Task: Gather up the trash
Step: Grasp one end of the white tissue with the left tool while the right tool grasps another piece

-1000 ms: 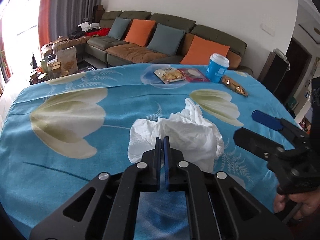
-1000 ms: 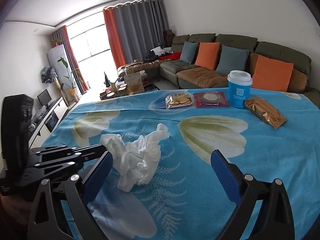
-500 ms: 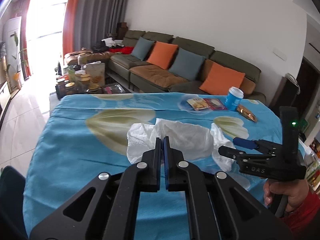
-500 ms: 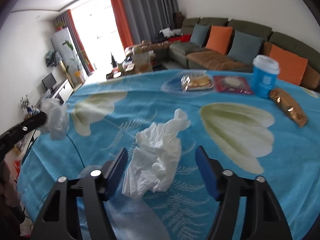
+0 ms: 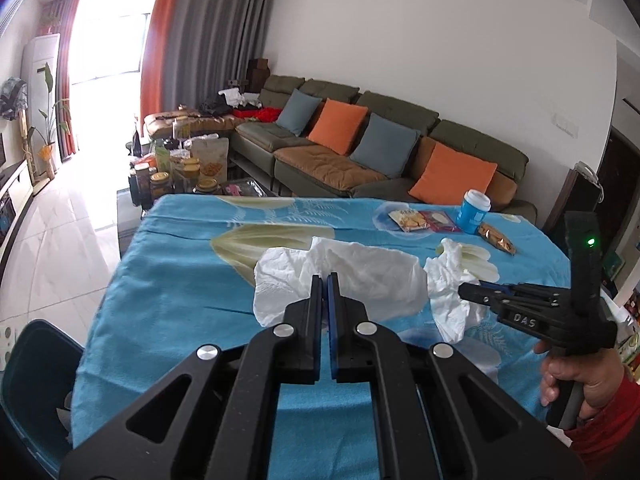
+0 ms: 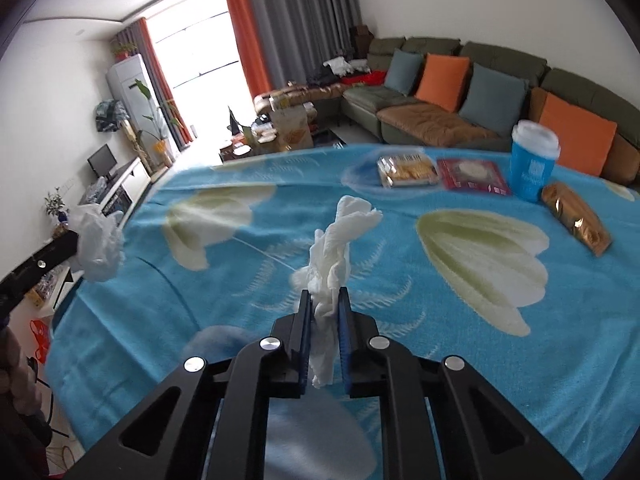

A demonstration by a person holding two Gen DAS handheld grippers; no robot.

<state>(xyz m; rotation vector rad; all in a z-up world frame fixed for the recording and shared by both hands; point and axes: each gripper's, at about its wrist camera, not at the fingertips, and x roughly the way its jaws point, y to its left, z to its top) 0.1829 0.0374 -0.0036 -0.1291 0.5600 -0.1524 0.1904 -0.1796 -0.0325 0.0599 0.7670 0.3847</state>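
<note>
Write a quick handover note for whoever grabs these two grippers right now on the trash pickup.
Left gripper: shut on a crumpled white tissue, lifted off the table.
Right gripper: shut on a second, twisted tissue, just above the blue floral tablecloth.
Done: both loose tissues are picked up.
Still on the far side of the table: a cracker packet, a red packet, a blue cup with white lid and a gold wrapper.
Left: drop both tissues. A dark teal container shows at the table's near left edge in the left view; whether it is the bin, I cannot tell.

Green sofa (image 5: 384, 144) with orange cushions (image 5: 338, 126) lines the white wall (image 5: 440, 48); bright curtained window (image 5: 108, 40).
</note>
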